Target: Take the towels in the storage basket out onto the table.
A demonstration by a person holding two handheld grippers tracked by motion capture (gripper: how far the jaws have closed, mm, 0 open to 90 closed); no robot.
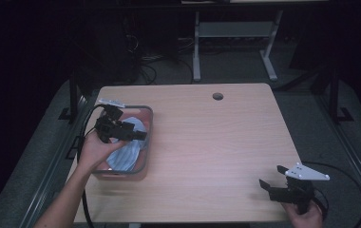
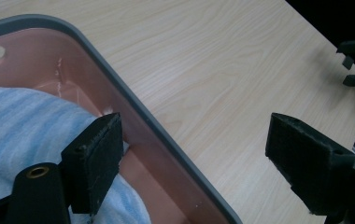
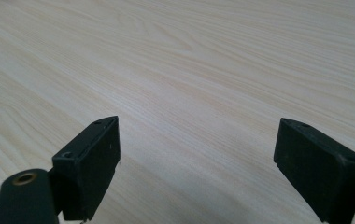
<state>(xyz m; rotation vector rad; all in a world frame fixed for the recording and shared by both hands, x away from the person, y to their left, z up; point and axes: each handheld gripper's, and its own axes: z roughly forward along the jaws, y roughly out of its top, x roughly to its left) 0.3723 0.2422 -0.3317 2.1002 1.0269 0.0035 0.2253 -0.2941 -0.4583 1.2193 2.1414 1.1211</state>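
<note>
The wooden table point(image 1: 216, 142) is big and light brown. A pink bin point(image 1: 148, 124) with a grey rim sits under the left gripper point(image 1: 138, 135). A blue striped cloth point(image 2: 21, 126) lies in the bin, just below that gripper. Its jaws are wide apart, one over the cloth, one over the table. The right gripper point(image 1: 271, 178) is far from the bin, jaws apart, holding nothing.

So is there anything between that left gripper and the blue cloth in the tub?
Partly. The open left gripper straddles the pink tub's grey rim: one jaw sits inside, right by the blue striped cloth, the other is outside over the table. The rim lies between them.
</note>
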